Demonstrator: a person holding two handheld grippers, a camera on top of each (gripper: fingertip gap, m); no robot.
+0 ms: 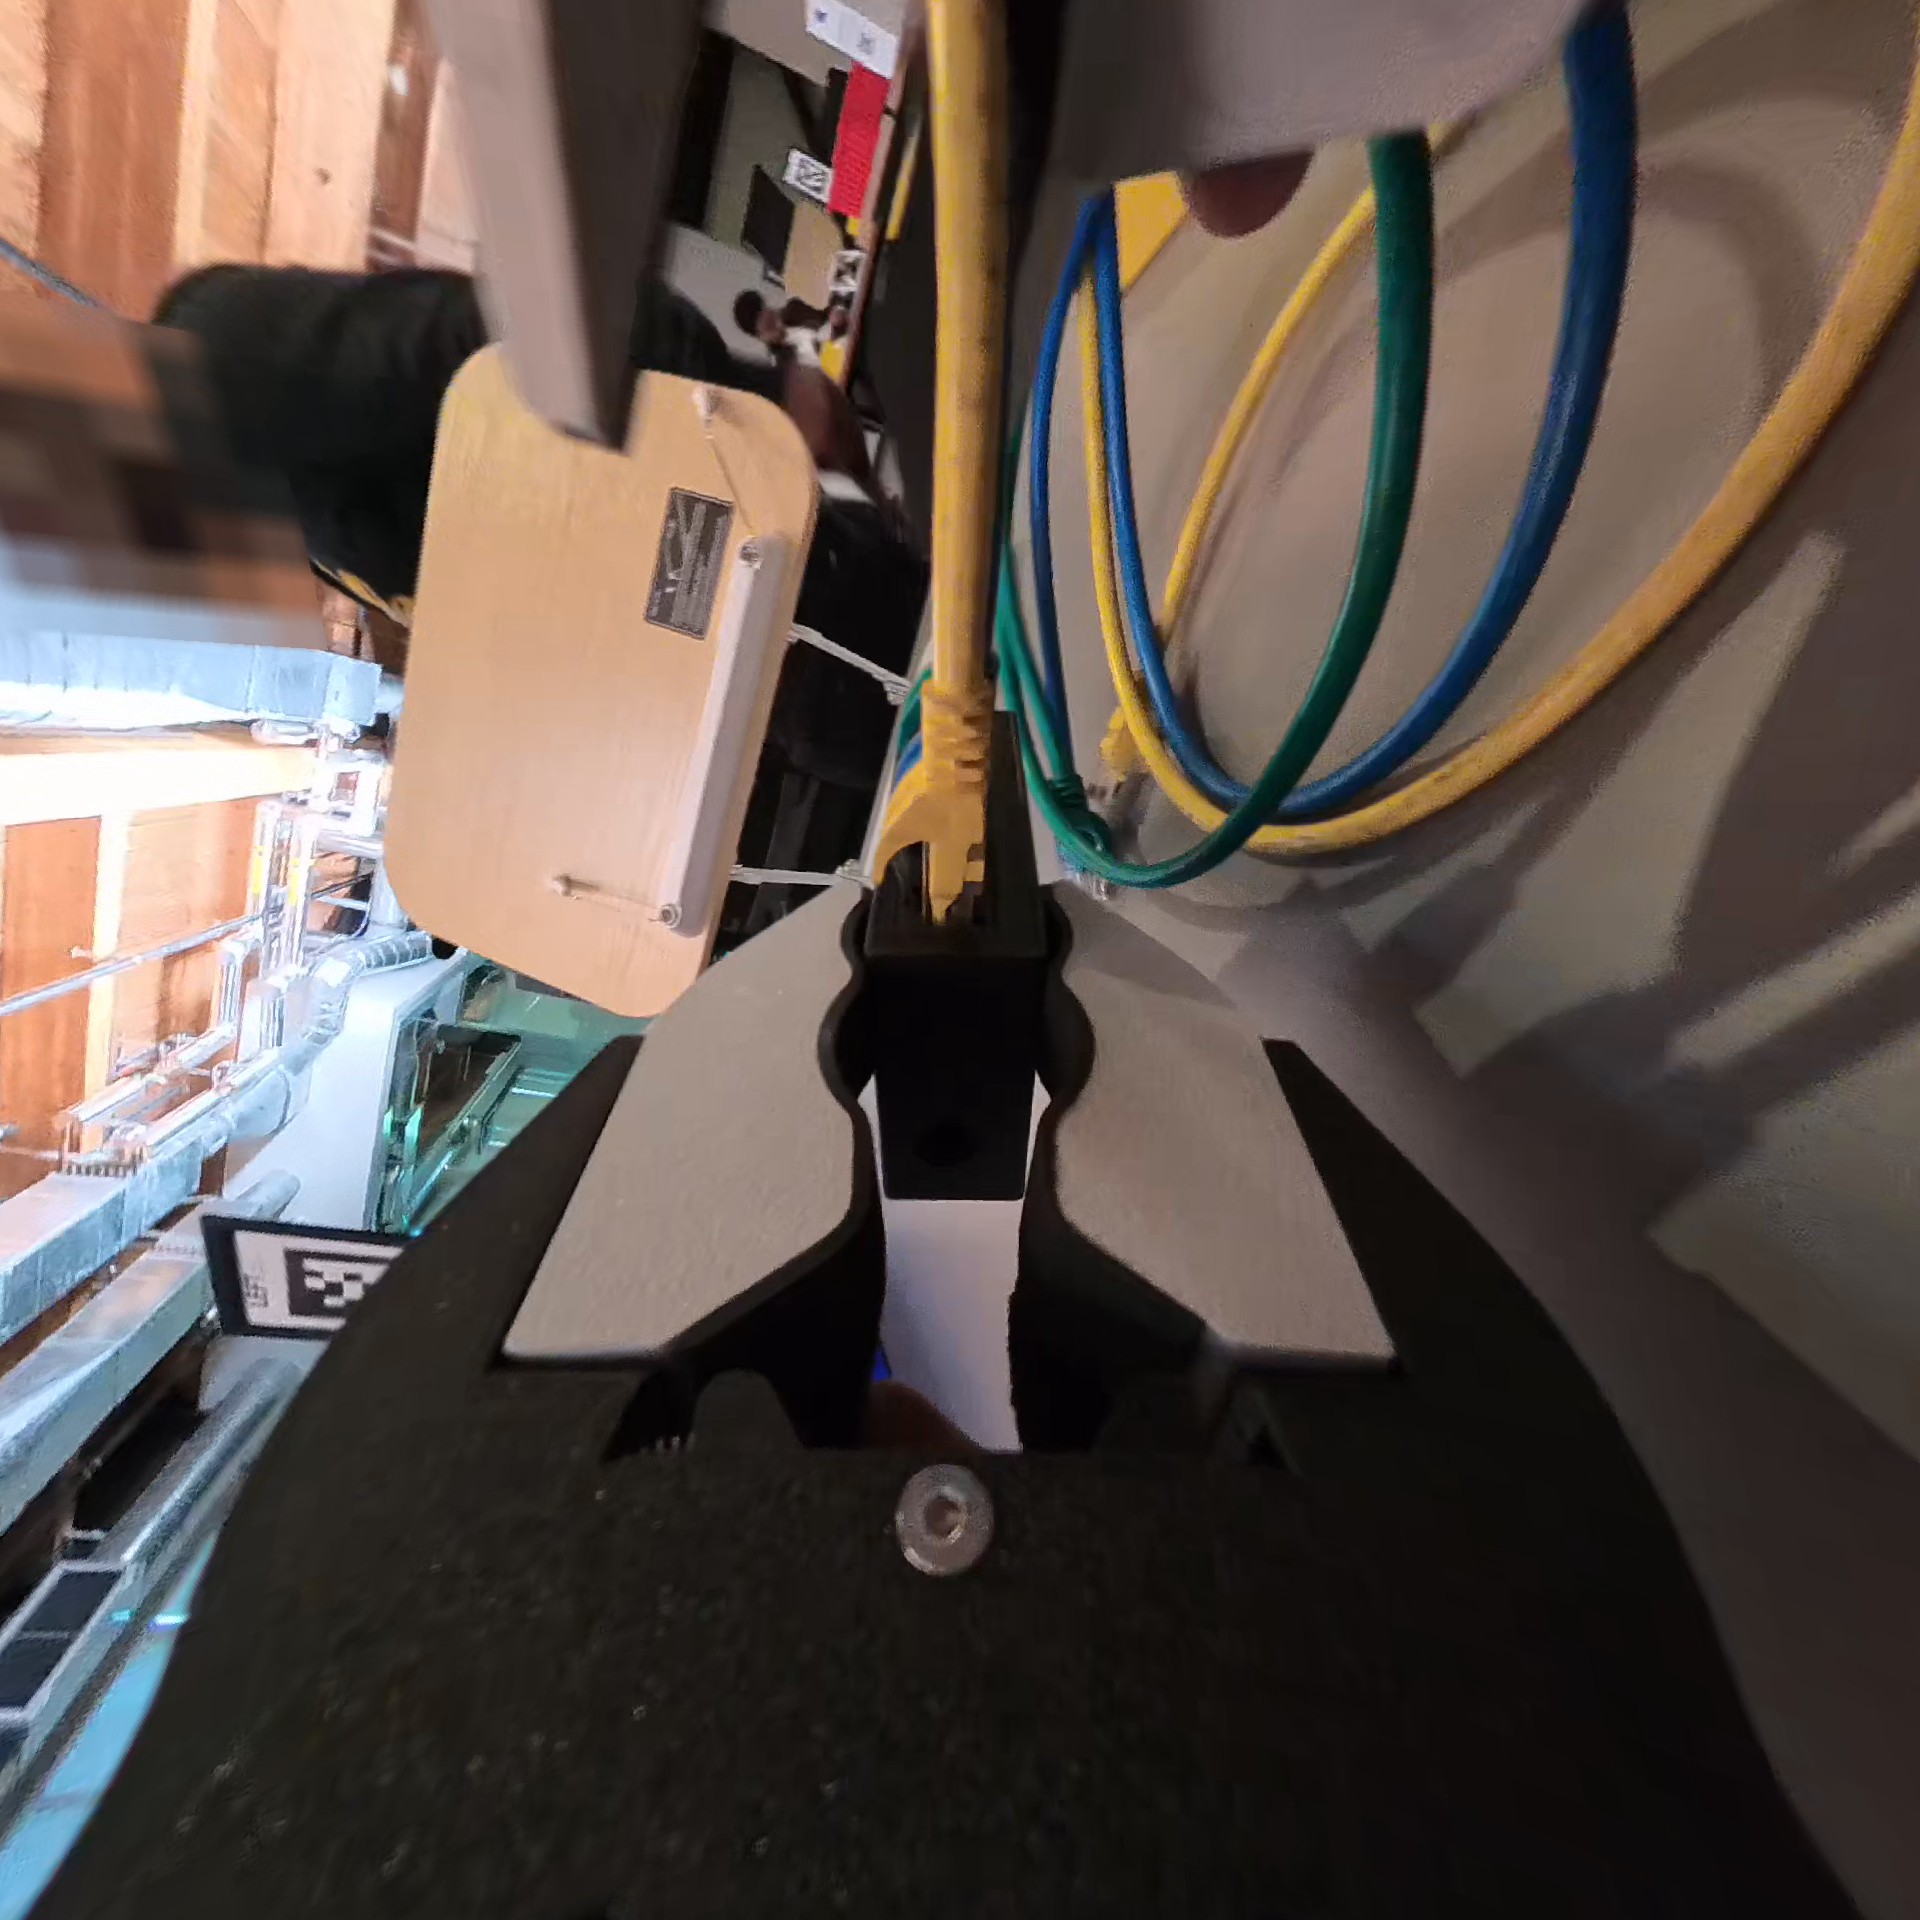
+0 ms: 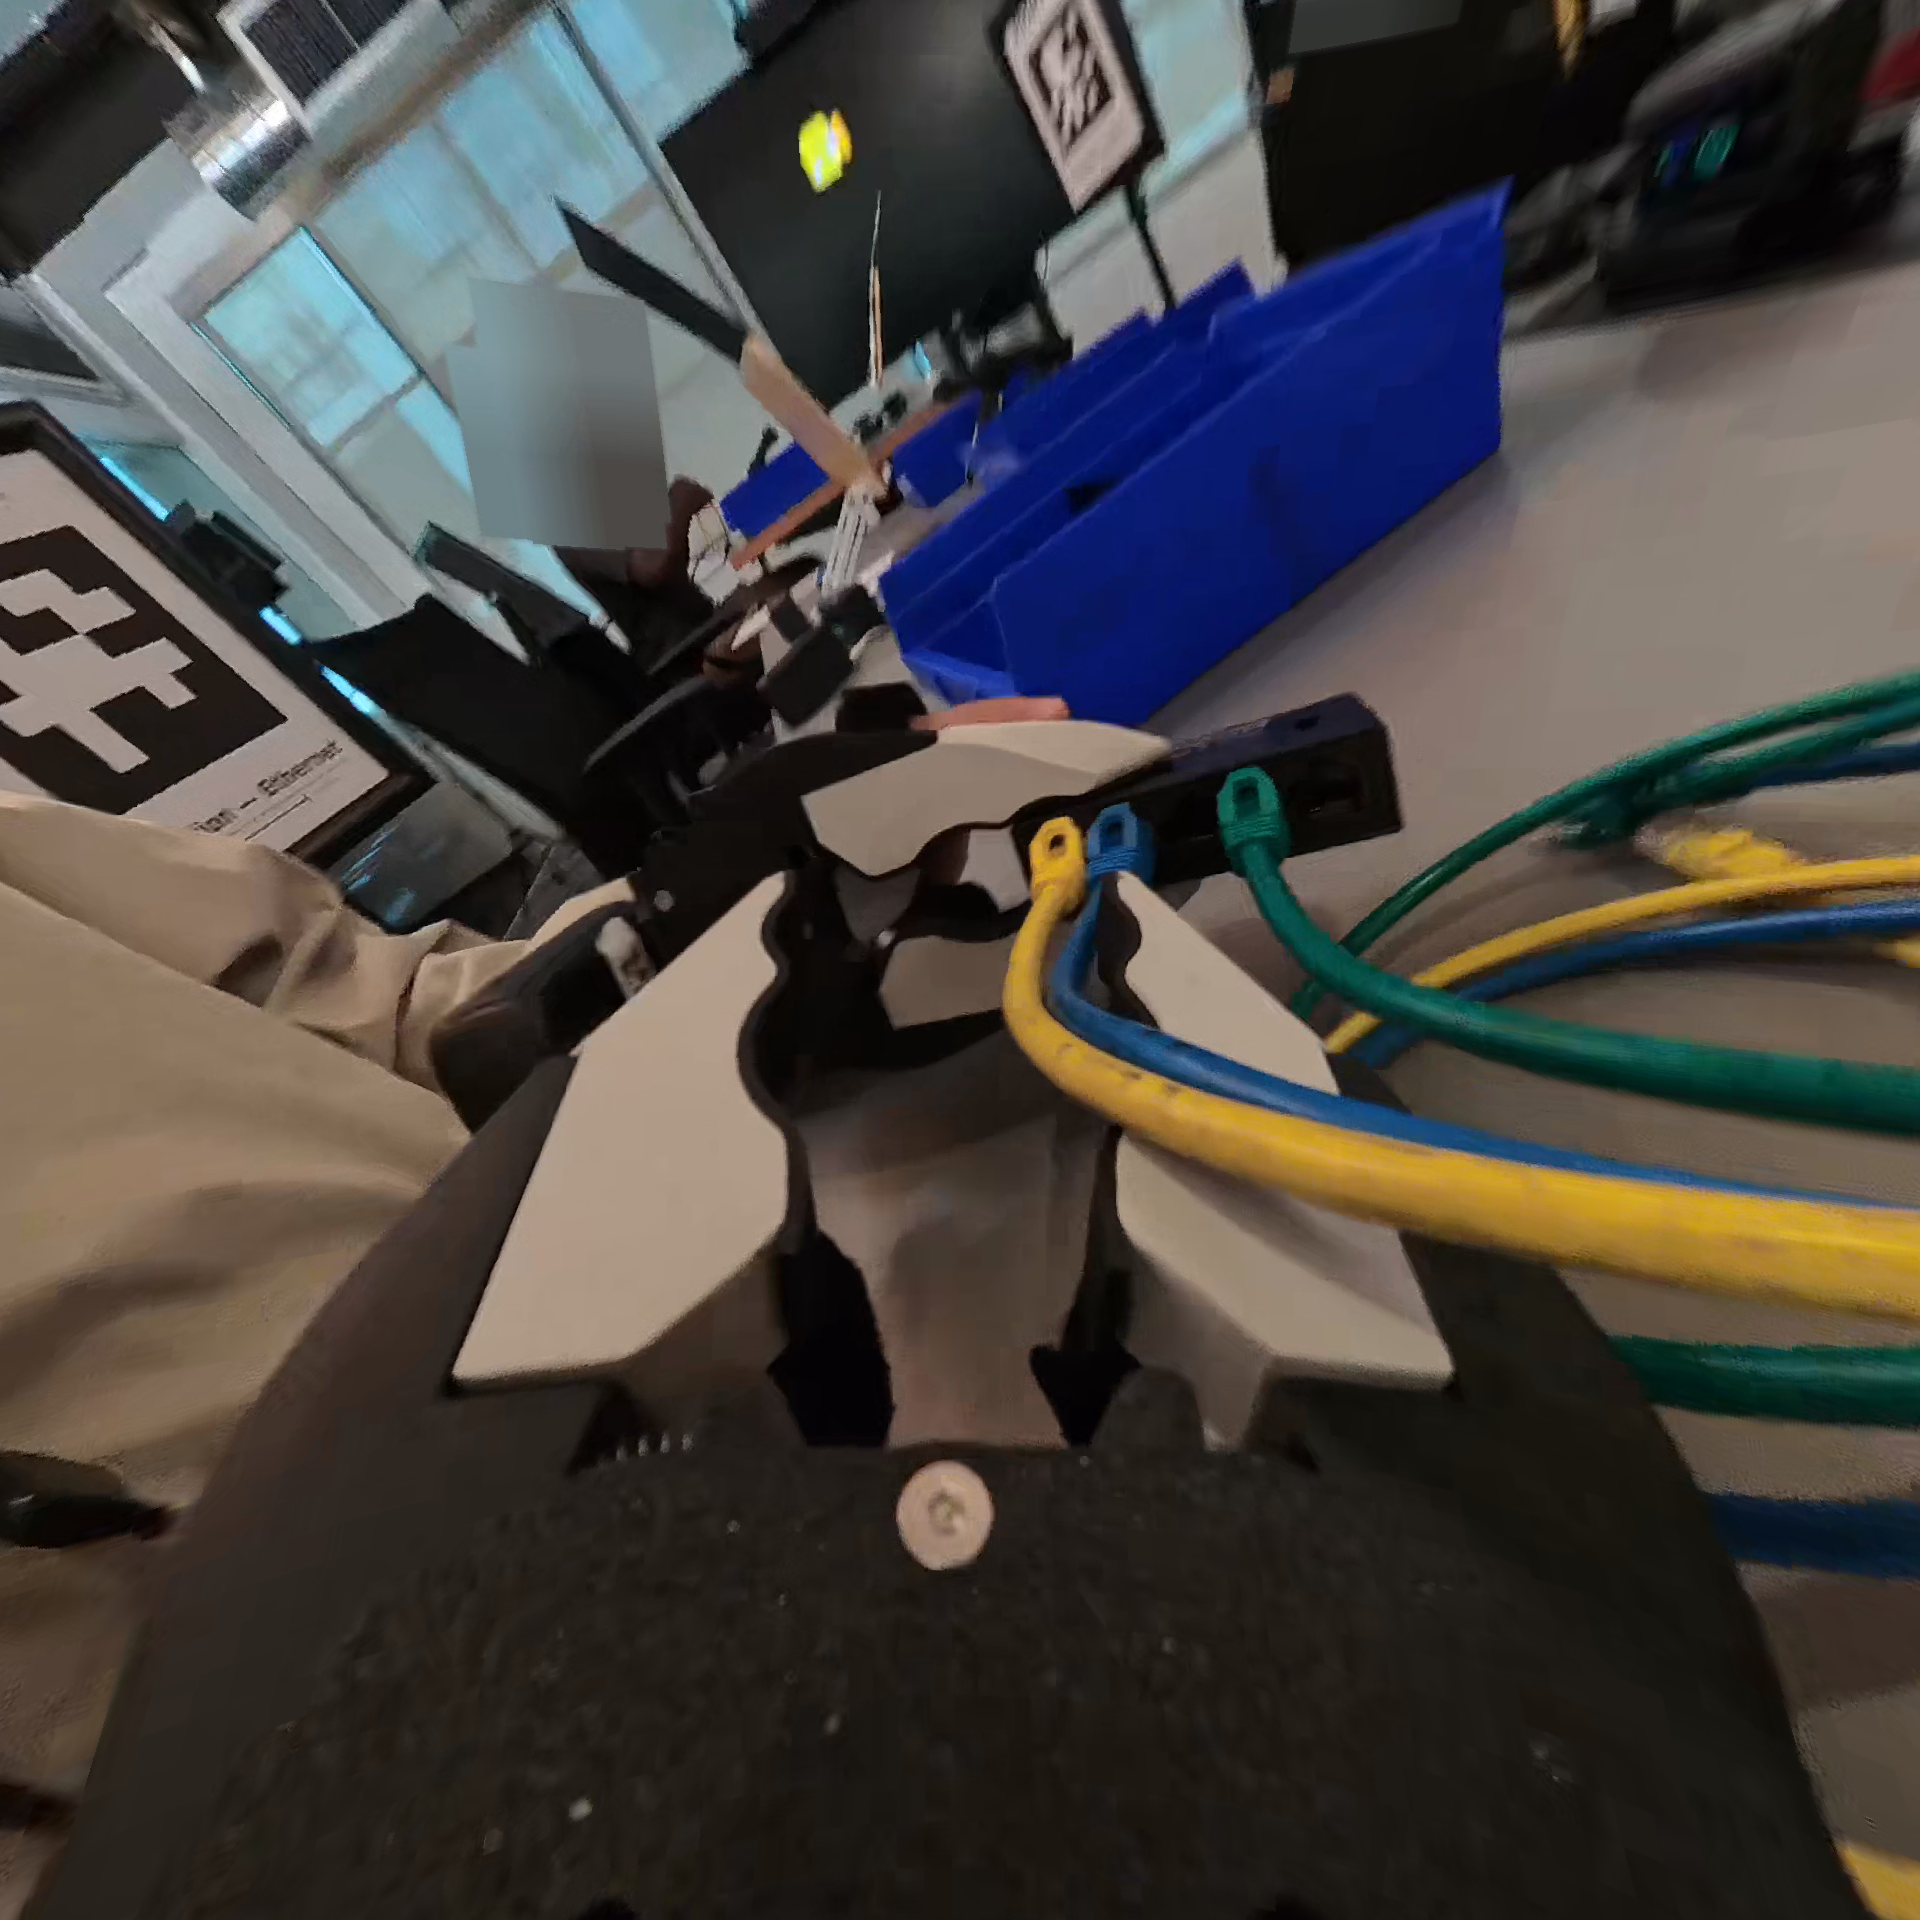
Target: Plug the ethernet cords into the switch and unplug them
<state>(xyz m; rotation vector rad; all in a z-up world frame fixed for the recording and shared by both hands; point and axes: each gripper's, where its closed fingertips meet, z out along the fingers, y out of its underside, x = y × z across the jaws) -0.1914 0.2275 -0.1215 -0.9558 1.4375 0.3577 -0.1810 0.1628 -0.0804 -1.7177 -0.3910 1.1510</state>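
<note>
Left gripper: my left gripper was clamped on the short end of the switch, both grey fingers pressed against its black sides.
Right gripper: my right gripper stood with its jaws apart and nothing between them; the yellow cord and blue cord lay across its right finger.
Switch: a small black box on the grey table, in the right wrist view held at its left end by my other gripper.
Plugged cords: three plugs sat in the ports, side by side: yellow plug, blue plug, then the green plug a little apart to the right.
Free port: one port to the right of the green plug looked empty.
Loose cords: more green, yellow and blue cord looped on the table beside the switch.
Green cord: the green cord ran off to the right.
Blue bins: blue bins stood on the table behind the switch.
Sleeve: my beige sleeve filled the left of the right wrist view.
</note>
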